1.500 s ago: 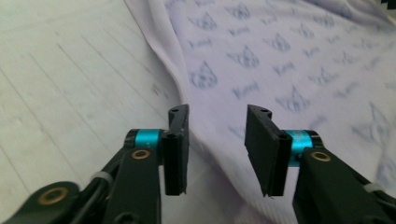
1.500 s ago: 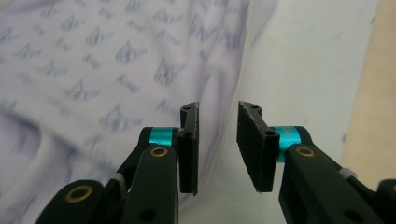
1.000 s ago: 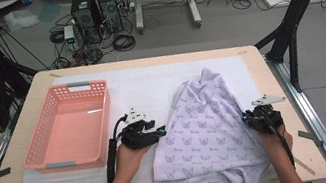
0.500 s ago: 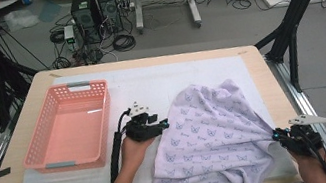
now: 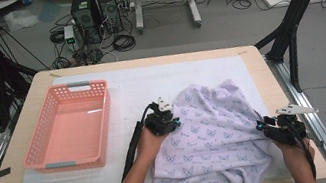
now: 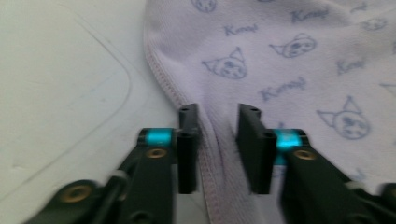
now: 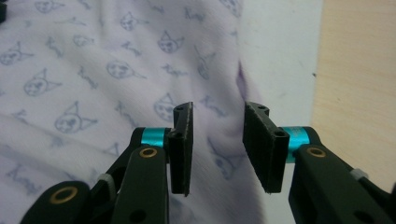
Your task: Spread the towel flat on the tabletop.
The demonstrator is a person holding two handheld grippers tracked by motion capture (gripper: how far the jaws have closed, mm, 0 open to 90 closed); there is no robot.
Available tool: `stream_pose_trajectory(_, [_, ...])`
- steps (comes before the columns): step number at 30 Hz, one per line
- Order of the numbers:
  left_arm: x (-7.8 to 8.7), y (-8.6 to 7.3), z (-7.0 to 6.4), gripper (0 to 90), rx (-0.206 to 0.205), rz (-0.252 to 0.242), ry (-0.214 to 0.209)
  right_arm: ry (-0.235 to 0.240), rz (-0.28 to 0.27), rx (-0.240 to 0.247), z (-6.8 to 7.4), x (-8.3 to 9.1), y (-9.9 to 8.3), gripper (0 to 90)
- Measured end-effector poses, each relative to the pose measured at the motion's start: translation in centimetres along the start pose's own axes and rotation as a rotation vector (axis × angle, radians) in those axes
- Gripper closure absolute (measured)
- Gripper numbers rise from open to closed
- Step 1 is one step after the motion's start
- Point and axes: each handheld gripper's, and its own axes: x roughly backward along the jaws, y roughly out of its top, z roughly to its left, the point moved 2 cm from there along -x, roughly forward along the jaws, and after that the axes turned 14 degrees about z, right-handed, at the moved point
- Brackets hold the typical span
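Observation:
A pale lilac cloth [image 5: 209, 134] printed with small cat faces lies rumpled on the right half of the white mat [image 5: 139, 85]. My left gripper [image 5: 168, 121] sits at the cloth's left edge. In the left gripper view it [image 6: 217, 112] is open, with the stitched hem [image 6: 212, 154] running between its jaws. My right gripper [image 5: 264, 127] is at the cloth's right edge near the table's corner. In the right gripper view it [image 7: 217, 109] is open, with a raised fold of the cloth [image 7: 93, 70] between its jaws.
An empty pink plastic basket [image 5: 106, 116] stands on the left of the mat. Bare wooden table [image 5: 262, 74] runs along the right, close to my right gripper. Beyond the far edge are computer towers [image 5: 95, 4] and cables on the floor.
My right gripper swung out to the right and toward the person, pulling the cloth's edge, then came slightly back in. My left gripper shifted a little farther away and to the right along the cloth's edge.

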Motion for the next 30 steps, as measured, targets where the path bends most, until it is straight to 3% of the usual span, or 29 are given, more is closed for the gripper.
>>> stream_pose_trajectory(1, [0.1,-0.1,0.0,81.3,0.003,0.005,-0.011,0.005,-0.001,0.005,0.2,-0.2,0.2,62.0])
stream_pose_trajectory(2, [0.2,-0.1,0.0,82.9,0.005,0.011,-0.012,0.009,0.003,0.017,0.6,-0.4,0.5,62.0])
stream_pose_trajectory(5, [0.8,-0.7,0.1,84.2,0.011,0.019,-0.017,0.028,0.007,0.034,1.4,-0.8,1.1,62.1])
stream_pose_trajectory(9, [2.3,-2.4,0.6,84.3,0.063,-0.013,-0.049,0.064,0.018,0.069,2.4,-1.8,2.1,61.5])
stream_pose_trajectory(13, [3.9,-4.3,0.7,84.2,0.047,-0.012,-0.015,0.108,0.036,0.107,4.0,-3.2,3.2,59.3])
stream_pose_trajectory(16, [5.3,-5.6,0.8,84.2,0.049,-0.028,-0.013,0.178,0.046,0.162,5.8,-4.3,4.1,55.5])
stream_pose_trajectory(19, [6.3,-7.2,0.8,84.2,0.064,-0.051,-0.026,0.204,0.08,0.23,7.5,-5.3,4.7,55.2])
stream_pose_trajectory(21, [6.7,-8.4,0.7,84.2,0.079,-0.063,-0.055,0.211,0.117,0.259,8.3,-5.9,4.6,59.2])
stream_pose_trajectory(25, [7.3,-9.6,-0.3,84.1,0.072,-0.084,-0.086,0.259,0.134,0.301,8.7,-5.4,4.2,83.2])
stream_pose_trajectory(30, [8.1,-10.5,-1.7,83.8,0.052,-0.095,-0.131,0.319,0.14,0.333,8.3,-3.6,2.5,85.6])
